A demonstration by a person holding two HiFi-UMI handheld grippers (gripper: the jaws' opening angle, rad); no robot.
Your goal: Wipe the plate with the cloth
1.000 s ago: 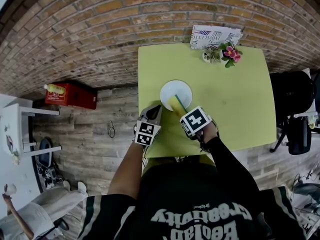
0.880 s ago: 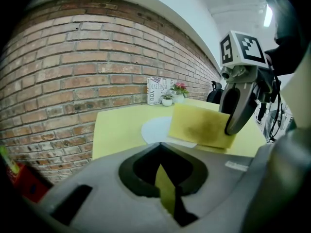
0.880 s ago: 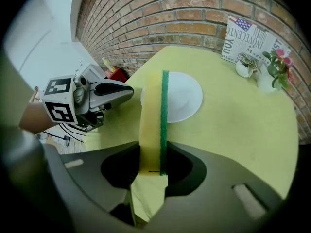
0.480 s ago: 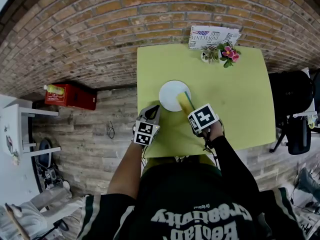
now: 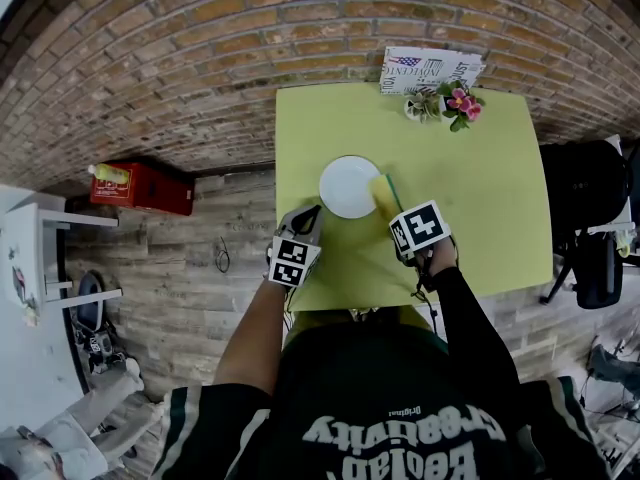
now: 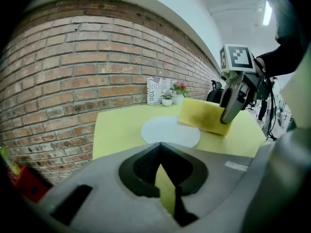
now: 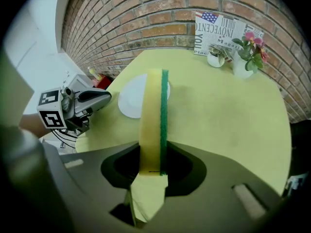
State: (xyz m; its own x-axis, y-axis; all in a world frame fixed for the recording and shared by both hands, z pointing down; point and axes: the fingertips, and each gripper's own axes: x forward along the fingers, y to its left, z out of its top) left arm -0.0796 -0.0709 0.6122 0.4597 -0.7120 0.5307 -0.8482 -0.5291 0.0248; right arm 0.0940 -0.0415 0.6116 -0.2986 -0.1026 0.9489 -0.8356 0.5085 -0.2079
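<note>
White plate [image 5: 349, 186]; cloth [image 5: 384, 194] yellow w/ green edge. Lime table [image 5: 480, 218]. Pink flowers [image 5: 462, 104] at 1 o'clock, red box [image 5: 140, 188] at 9. Brick wall [image 5: 200, 58] red-brown.

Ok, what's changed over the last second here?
The right gripper swept to the right, carrying the sponge from over the middle of the plate out to the plate's right rim. Its claw stays shut on the sponge. The plate and the left gripper, at the table's near-left edge, stayed where they were.
</note>
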